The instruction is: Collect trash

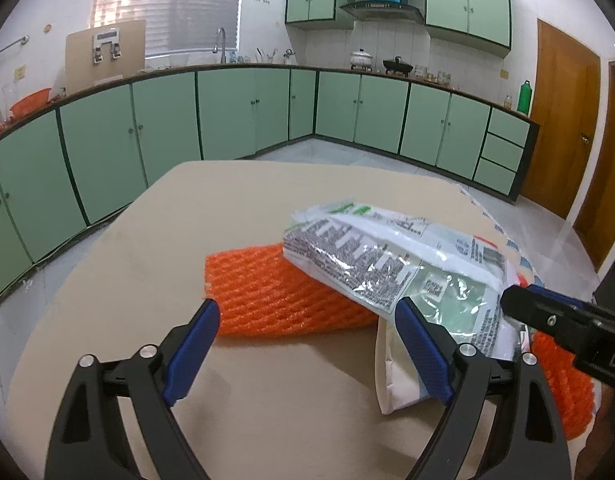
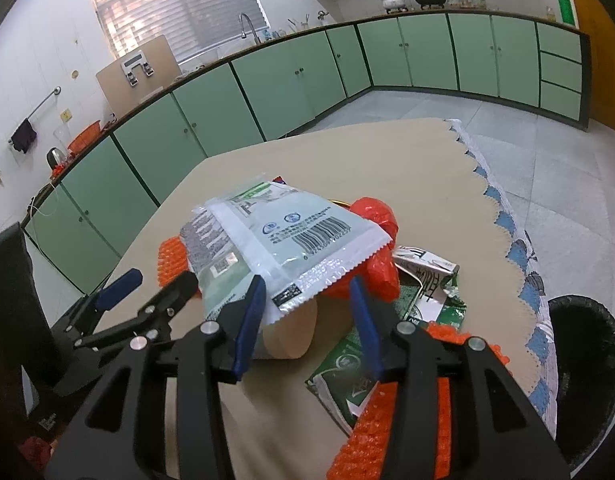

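table [image 1: 155, 240] far/left bare → free | near-right blocked: wrapper [image 2: 283, 236], orange net [image 1: 267, 292]

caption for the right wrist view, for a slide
Open right tool reaches toward a white wrapper atop table trash.

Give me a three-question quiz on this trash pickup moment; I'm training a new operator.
1. True or false: the left gripper is clamped on the orange foam net.
2. What lies partly on that net: (a) the printed plastic wrapper, (b) a cup, (c) a plate?
3. Where is the black-lined bin in the right wrist view?

Key: 1. False; its jaws are open. 2. (a). 3. Beyond the table's right edge, lower right.
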